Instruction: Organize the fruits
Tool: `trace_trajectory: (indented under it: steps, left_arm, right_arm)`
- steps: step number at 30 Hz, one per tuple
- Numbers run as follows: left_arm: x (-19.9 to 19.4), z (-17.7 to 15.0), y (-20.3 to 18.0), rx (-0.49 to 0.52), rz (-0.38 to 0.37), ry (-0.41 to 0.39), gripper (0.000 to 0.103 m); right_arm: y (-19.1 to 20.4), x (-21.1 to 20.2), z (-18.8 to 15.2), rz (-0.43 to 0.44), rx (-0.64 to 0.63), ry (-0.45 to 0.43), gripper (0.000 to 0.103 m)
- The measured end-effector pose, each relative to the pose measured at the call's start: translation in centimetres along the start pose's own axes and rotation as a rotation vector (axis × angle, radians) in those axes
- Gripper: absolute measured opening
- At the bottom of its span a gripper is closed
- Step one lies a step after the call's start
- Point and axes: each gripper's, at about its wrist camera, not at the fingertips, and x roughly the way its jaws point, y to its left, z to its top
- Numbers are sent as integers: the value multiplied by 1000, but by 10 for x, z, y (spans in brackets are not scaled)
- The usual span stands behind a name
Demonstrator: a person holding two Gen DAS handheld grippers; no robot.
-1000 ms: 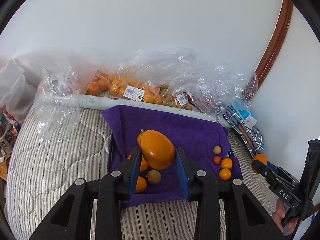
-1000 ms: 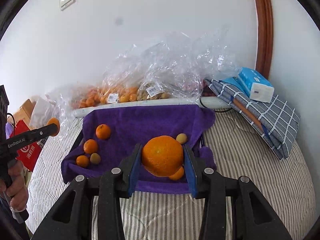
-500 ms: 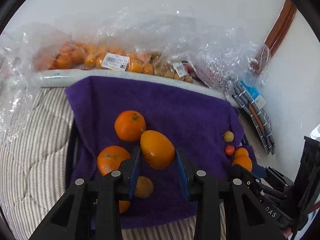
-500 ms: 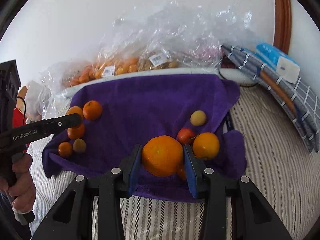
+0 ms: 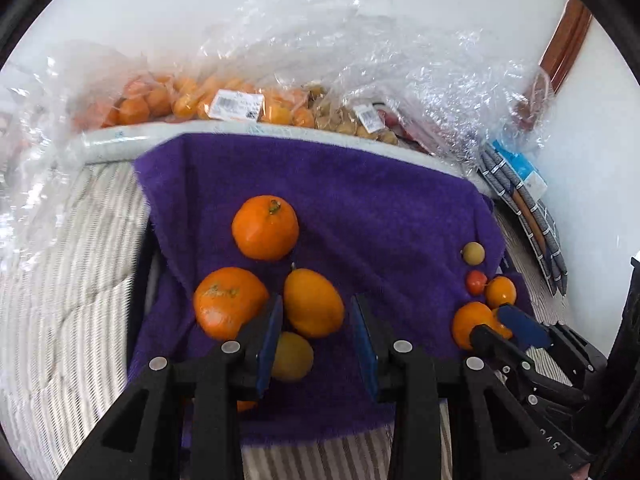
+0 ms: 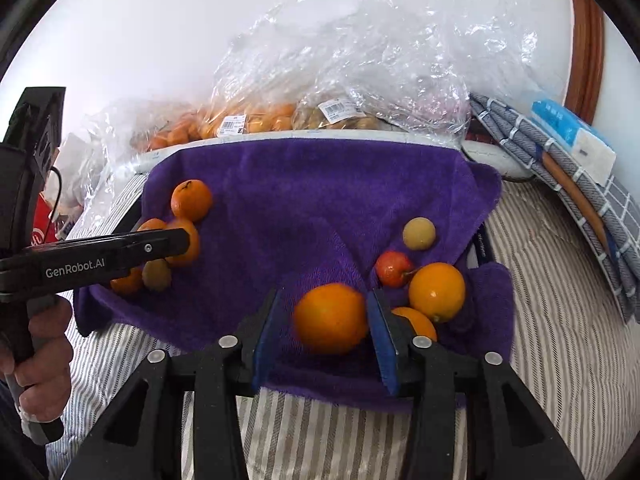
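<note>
A purple towel [image 5: 360,208] [image 6: 304,200] lies on a striped bed. My left gripper [image 5: 316,328] is open around an oval orange [image 5: 314,303] that rests on the towel beside two tangerines [image 5: 265,227] [image 5: 228,302] and a small yellow-green fruit [image 5: 292,356]. My right gripper [image 6: 326,320] is open, with a round orange [image 6: 331,318] between its fingers on the towel. Next to it lie another orange [image 6: 437,291], a small red fruit [image 6: 394,268] and a pale yellow fruit [image 6: 419,233]. The left gripper [image 6: 172,242] also shows in the right wrist view over the left fruit group.
Clear plastic bags of oranges [image 5: 192,100] and small brown fruits [image 5: 348,120] lie along the wall behind the towel. A folded checked cloth [image 6: 580,188] with a blue tissue pack [image 6: 572,136] lies at the right. A red bag [image 6: 44,232] stands at the left.
Both grippers came down to the towel and opened. The oval orange and the round orange, held a second ago, now sit on the towel between the opened fingers.
</note>
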Motion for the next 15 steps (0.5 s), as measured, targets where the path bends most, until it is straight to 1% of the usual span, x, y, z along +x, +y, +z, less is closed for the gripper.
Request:
trace_trajectory:
  steps: [4, 5, 6, 8, 11, 13, 15]
  left_arm:
    - [-38, -12, -6, 2, 23, -56, 47]
    - [-52, -17, -8, 4, 26, -78, 49]
    - [-64, -22, -12, 7, 32, -96, 53]
    - [-91, -36, -19, 10, 45, -133, 58]
    - [-125, -56, -27, 7, 63, -167, 66]
    - [-146, -69, -33, 22, 68, -187, 76]
    - [-163, -81, -40, 33, 97, -216, 81]
  right_arm:
    - [5, -34, -2, -27, 3, -43, 63]
    - [8, -47, -3, -42, 3, -61, 65]
    - [10, -61, -6, -55, 7, -76, 70]
    - [14, -86, -11, -74, 11, -97, 72]
    - [16, -121, -21, -109, 24, -109, 73]
    - [16, -148, -31, -126, 50, -131, 79]
    - [15, -169, -40, -127, 76, -141, 81]
